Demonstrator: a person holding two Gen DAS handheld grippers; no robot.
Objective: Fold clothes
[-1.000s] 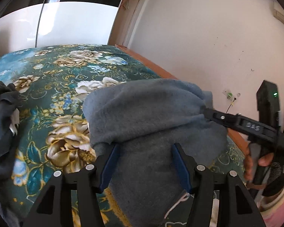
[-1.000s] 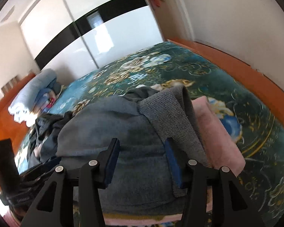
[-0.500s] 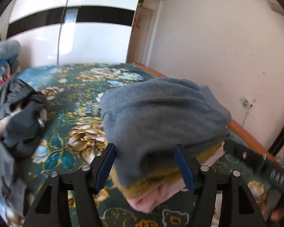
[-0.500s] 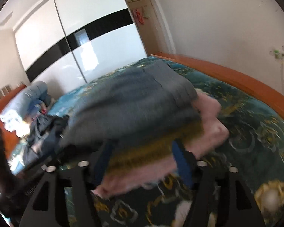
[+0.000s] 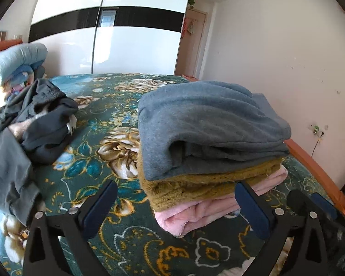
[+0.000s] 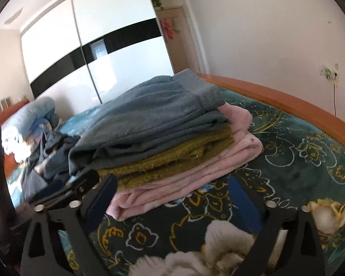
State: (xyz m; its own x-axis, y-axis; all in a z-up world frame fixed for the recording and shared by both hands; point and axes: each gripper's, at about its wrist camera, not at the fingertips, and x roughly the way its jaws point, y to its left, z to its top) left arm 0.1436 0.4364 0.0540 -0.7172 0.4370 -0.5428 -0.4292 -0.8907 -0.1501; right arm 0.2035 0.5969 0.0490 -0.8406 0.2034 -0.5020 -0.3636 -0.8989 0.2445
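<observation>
Stack (image 5: pixel 209 142) is done, both grippers spread and empty; unfolded pile (image 5: pixel 34 124) is seen off left of the left gripper (image 5: pixel 176 203), nearer than the right gripper (image 6: pixel 172 197).

The pink garment (image 5: pixel 195 214) shows only its edges — the mustard garment (image 5: pixel 195 188) and grey sweatshirt (image 5: pixel 204 124) cover the rest. The heap of dark clothes (image 5: pixel 23 138) runs off the left edge of the left wrist view, so its full extent cannot be told. In the right wrist view the bedspread (image 6: pixel 299 156) blurs near the bottom edge. The wall socket (image 6: pixel 329 72) is too small to make out — only a green speck shows.
</observation>
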